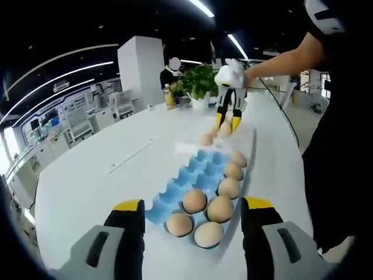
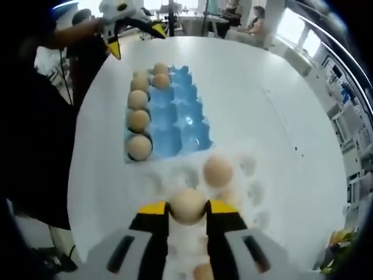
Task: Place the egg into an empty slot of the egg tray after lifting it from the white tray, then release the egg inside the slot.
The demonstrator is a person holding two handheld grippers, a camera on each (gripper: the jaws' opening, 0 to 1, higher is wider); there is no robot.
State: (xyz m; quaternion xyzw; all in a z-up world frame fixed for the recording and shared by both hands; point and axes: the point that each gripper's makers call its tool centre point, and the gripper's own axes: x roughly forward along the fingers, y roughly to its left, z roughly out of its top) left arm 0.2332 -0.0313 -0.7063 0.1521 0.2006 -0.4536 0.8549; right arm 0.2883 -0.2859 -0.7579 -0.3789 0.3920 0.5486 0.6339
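My right gripper (image 2: 187, 207) is shut on a tan egg (image 2: 187, 204) right over the white tray (image 2: 252, 195), where another egg (image 2: 218, 170) lies. Whether the held egg is clear of the tray I cannot tell. Beyond it lies the blue egg tray (image 2: 178, 119), with eggs down its left column and bare slots to the right. In the left gripper view, my left gripper (image 1: 193, 204) stands open just short of the blue egg tray (image 1: 195, 169). Past the tray's far end, the right gripper (image 1: 227, 122) pinches the egg (image 1: 225, 129) at the white tray (image 1: 192, 143).
Both trays sit on a long white table (image 1: 99, 175), with its edge close along the egg tray's right side. A potted plant (image 1: 199, 81) and bottles stand at the far end. A person's arm (image 1: 280, 58) holds the right gripper. The left gripper (image 2: 137, 38) shows beyond the egg tray.
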